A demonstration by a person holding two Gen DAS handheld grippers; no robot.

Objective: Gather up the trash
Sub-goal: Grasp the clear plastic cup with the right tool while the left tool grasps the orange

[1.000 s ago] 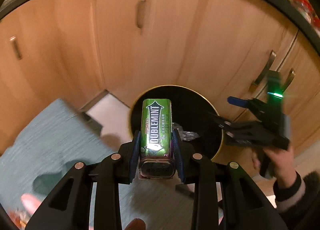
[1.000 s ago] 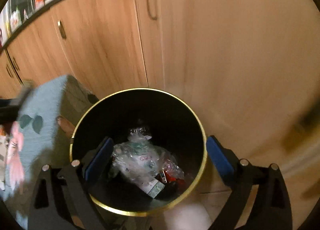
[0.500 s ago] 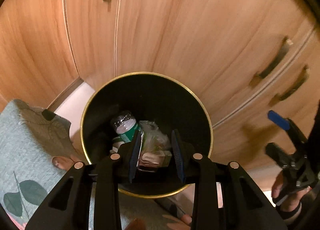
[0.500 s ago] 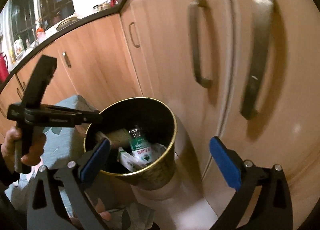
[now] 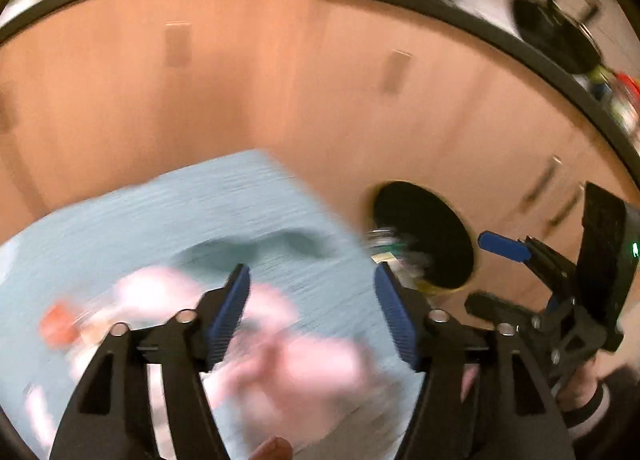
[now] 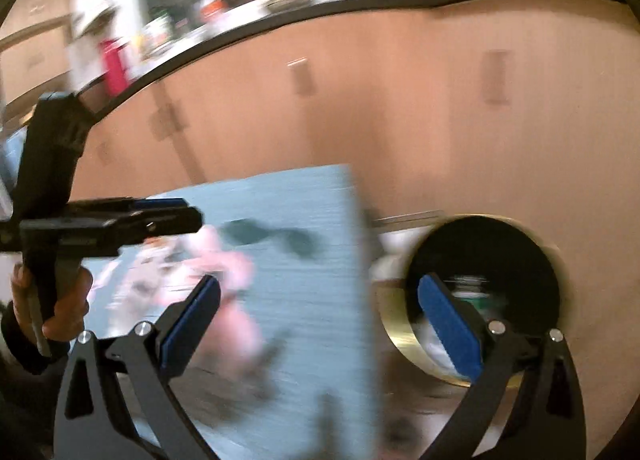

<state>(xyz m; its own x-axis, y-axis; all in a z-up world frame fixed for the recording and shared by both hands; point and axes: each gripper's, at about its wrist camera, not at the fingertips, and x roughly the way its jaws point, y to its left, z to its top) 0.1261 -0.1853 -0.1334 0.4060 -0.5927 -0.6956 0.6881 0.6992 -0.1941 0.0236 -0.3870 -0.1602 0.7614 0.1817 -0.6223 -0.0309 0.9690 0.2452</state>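
Observation:
The black trash bin with a gold rim point(image 5: 424, 234) stands on the floor against the wooden cabinets, with blurred trash inside; it also shows in the right wrist view point(image 6: 486, 294). My left gripper point(image 5: 314, 310) is open and empty above the teal cloth point(image 5: 224, 220), left of the bin. My right gripper point(image 6: 320, 324) is open and empty, its right finger point(image 6: 448, 326) in front of the bin. Each gripper shows in the other's view, the right one point(image 5: 560, 280) and the left one point(image 6: 100, 220). Both views are motion-blurred.
A teal cloth with pink flower print point(image 6: 288, 284) covers a surface left of the bin. Wooden cabinet doors point(image 5: 280, 80) with handles fill the back. A dark countertop point(image 6: 280, 20) with blurred items runs above them.
My left gripper let go of the green Doublemint gum pack over the bin, opened wide and swung left over the cloth. My right gripper pulled back and turned left.

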